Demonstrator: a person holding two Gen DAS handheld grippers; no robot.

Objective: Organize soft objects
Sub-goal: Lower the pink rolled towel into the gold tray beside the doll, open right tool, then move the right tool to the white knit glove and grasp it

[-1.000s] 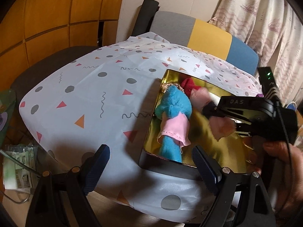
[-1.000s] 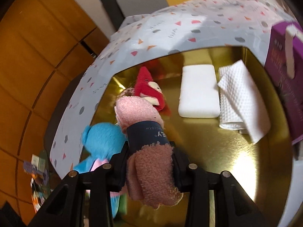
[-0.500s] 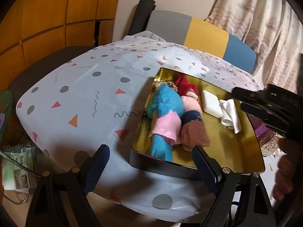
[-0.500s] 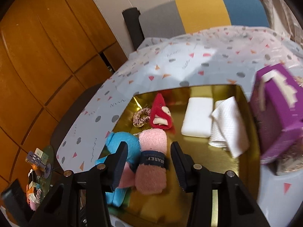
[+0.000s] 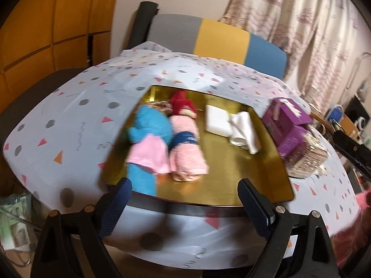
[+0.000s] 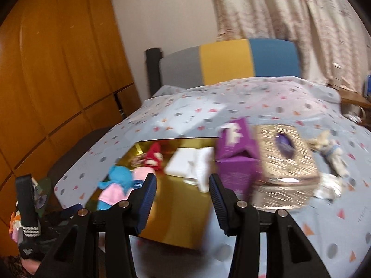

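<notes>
The gold tray (image 5: 259, 173) sits on the table (image 5: 76, 106), and inside it the blue plush (image 5: 148, 127) and the pink sock roll (image 5: 185, 153) lie touching along the tray's left side, with white cloths on its far right. Both tools, left tool (image 5: 185, 206) and right tool (image 6: 183, 199), are open and grip nothing; the left jaws have just been widening. A small beige toy (image 6: 331, 155) lies beyond the tray's right; it is blurred, so a hurried reach may knock the purple box (image 6: 234, 159).

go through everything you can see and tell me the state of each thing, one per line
Gold shallow tray: on the patterned tablecloth, partly filled.
Blue plush doll in pink dress: lying in tray.
Pink rolled fuzzy socks with navy band: lying in tray, touching the doll.
White folded cloth: in tray.
Purple box: outside tray.
Left gripper: open, empty.
Right gripper: open, empty, jaws just widened.
</notes>
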